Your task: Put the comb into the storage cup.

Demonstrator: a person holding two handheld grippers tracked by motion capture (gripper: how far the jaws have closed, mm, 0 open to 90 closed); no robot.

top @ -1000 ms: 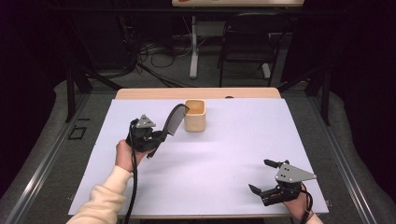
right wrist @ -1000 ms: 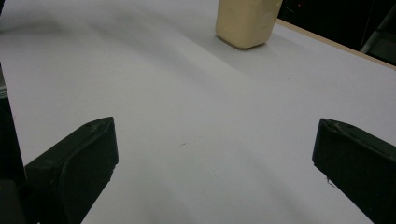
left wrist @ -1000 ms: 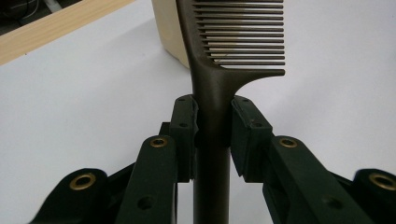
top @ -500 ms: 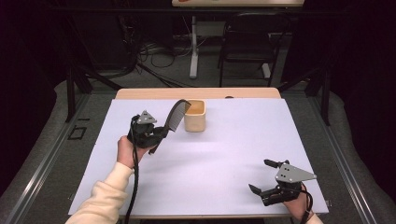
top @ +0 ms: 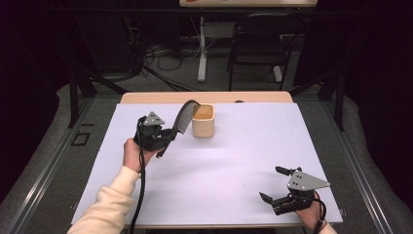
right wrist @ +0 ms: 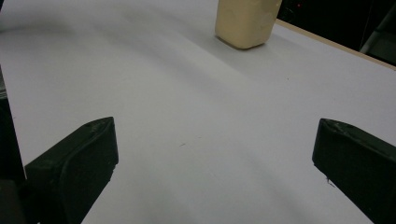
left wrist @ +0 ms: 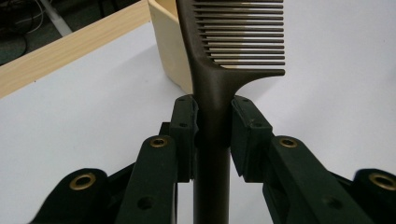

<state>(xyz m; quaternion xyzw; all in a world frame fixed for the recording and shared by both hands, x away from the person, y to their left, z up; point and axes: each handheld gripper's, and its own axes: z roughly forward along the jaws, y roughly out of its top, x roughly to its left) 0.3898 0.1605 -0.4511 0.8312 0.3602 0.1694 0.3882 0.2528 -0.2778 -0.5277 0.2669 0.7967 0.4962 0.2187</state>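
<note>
At the left of the high view, the left gripper (top: 168,136) is hanging above the white table cover (top: 234,165), its jaws clamping tight on the handle of a dark comb (top: 185,116). In the left gripper view the two black pads (left wrist: 187,135) are pressing on either side of the comb's (left wrist: 212,107) narrow handle, with the toothed part rising beyond them and the teeth pointing to that view's right. The comb is tilting up and away from the hand, and its far end is reaching over the near left rim of a cream-coloured container (top: 203,121) that is standing on the cover near the table's far edge; whether comb and rim are touching, I cannot tell.

Farther right, near the table's front edge, the right gripper (top: 270,185) is lying low over the cover with its jaws spreading wide and gripping nothing. In the right gripper view the container (right wrist: 245,21) is showing well beyond them.
</note>
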